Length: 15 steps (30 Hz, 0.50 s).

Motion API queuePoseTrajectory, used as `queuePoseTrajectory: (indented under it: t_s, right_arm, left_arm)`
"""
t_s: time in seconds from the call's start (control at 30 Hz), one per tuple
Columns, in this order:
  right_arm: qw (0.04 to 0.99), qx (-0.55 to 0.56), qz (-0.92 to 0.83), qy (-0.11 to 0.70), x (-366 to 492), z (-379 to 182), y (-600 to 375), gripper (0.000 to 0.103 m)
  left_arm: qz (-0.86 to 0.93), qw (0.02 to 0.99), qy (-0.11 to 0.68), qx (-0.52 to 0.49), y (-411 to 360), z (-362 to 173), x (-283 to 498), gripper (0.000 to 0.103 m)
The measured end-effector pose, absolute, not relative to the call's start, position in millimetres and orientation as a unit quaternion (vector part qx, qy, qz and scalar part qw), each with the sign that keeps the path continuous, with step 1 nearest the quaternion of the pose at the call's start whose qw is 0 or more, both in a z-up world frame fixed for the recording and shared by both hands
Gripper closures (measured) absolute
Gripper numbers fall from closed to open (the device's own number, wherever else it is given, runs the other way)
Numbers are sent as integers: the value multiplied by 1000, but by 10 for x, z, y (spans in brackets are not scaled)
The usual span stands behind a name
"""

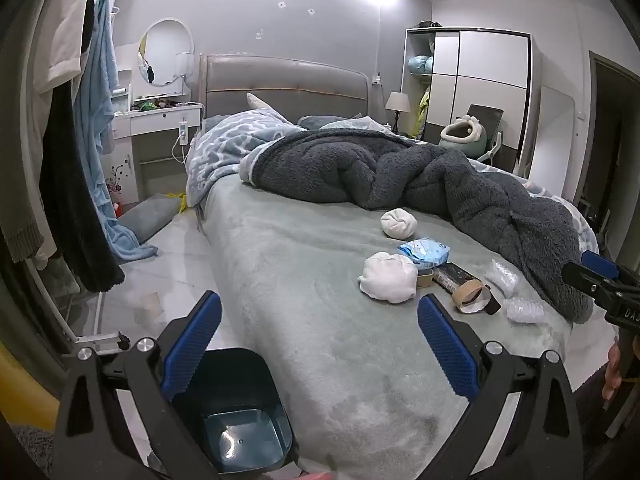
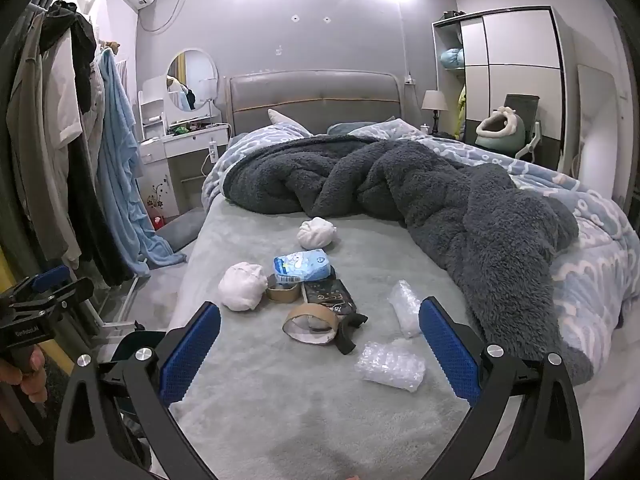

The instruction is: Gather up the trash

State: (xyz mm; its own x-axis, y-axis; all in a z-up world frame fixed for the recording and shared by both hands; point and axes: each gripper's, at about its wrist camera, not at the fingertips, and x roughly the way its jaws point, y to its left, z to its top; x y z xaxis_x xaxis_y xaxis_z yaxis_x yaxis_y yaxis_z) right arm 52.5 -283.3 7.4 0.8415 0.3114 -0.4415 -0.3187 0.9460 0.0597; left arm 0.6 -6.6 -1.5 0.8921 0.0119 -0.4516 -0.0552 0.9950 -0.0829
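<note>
Trash lies on the bed's grey-green sheet (image 2: 280, 392): two white crumpled wads (image 2: 243, 286) (image 2: 317, 232), a blue tissue pack (image 2: 302, 266), a cardboard tape ring (image 2: 310, 323), a small brown roll (image 2: 283, 292), a black box (image 2: 329, 297) and two bubble-wrap pieces (image 2: 390, 366) (image 2: 406, 306). A dark blue bin (image 1: 240, 412) stands on the floor at the bed's foot, under my left gripper (image 1: 320, 344), which is open and empty. My right gripper (image 2: 320, 344) is open and empty, just short of the tape ring. The wads (image 1: 388, 282) and tape ring (image 1: 472, 294) also show in the left wrist view.
A dark fleece blanket (image 2: 400, 184) and blue quilt (image 2: 592, 264) are heaped on the bed's far and right side. A clothes rack (image 2: 80, 140) stands left, with a dressing table (image 2: 188, 140) behind. A wardrobe (image 2: 512, 76) and chair stand at the back right.
</note>
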Motion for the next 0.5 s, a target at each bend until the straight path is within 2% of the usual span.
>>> queuePoseTrajectory:
  t_s: [0.5]
  right_arm:
    - [959,-10,165,229,548,68,-2828,3]
  left_arm:
    - [17,972,232,-46,-97,-30,2,3]
